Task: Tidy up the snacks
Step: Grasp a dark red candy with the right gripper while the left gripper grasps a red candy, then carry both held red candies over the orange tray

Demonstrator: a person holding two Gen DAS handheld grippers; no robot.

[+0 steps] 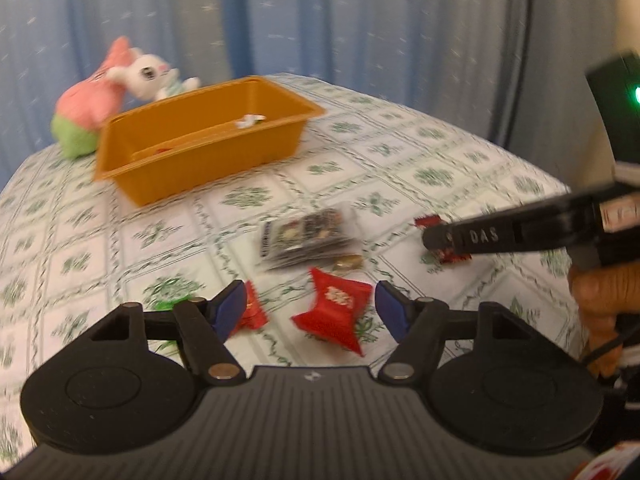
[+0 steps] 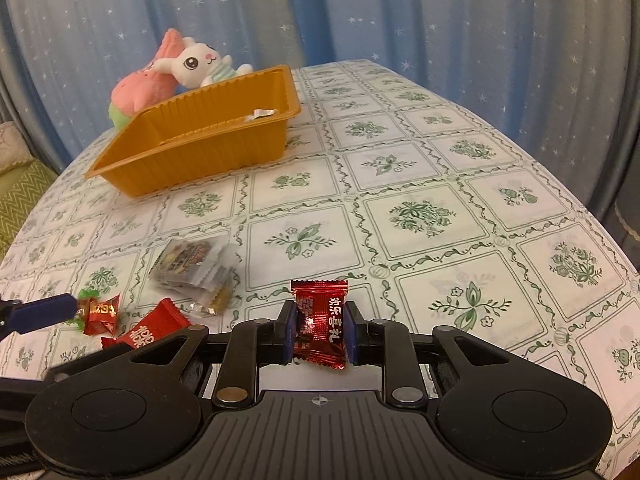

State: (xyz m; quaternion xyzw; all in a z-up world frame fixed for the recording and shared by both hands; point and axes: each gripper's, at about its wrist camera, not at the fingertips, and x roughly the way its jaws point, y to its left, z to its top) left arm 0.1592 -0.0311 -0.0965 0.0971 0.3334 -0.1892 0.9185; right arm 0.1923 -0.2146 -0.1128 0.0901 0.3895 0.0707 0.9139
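My right gripper [image 2: 320,322] is shut on a dark red candy [image 2: 320,336] with gold print, held upright just above the tablecloth. In the left wrist view the same gripper [image 1: 436,238] comes in from the right with that candy [image 1: 454,257] in its tips. My left gripper [image 1: 312,311] stands open around a bright red snack packet [image 1: 334,312] lying on the cloth, and its pads do not press on it. A smaller red candy [image 1: 251,314] lies outside the left pad. The orange tray [image 1: 192,176] sits at the back left with a white wrapper [image 1: 249,120] inside.
A clear packet of dark snacks [image 2: 192,268] and a gold candy [image 1: 347,264] lie mid-table, and a green-wrapped candy [image 2: 86,294] lies near the left finger [image 2: 40,314]. Plush toys [image 2: 168,68] lean behind the tray. Blue curtains hang behind the rounded table edge [image 2: 580,200].
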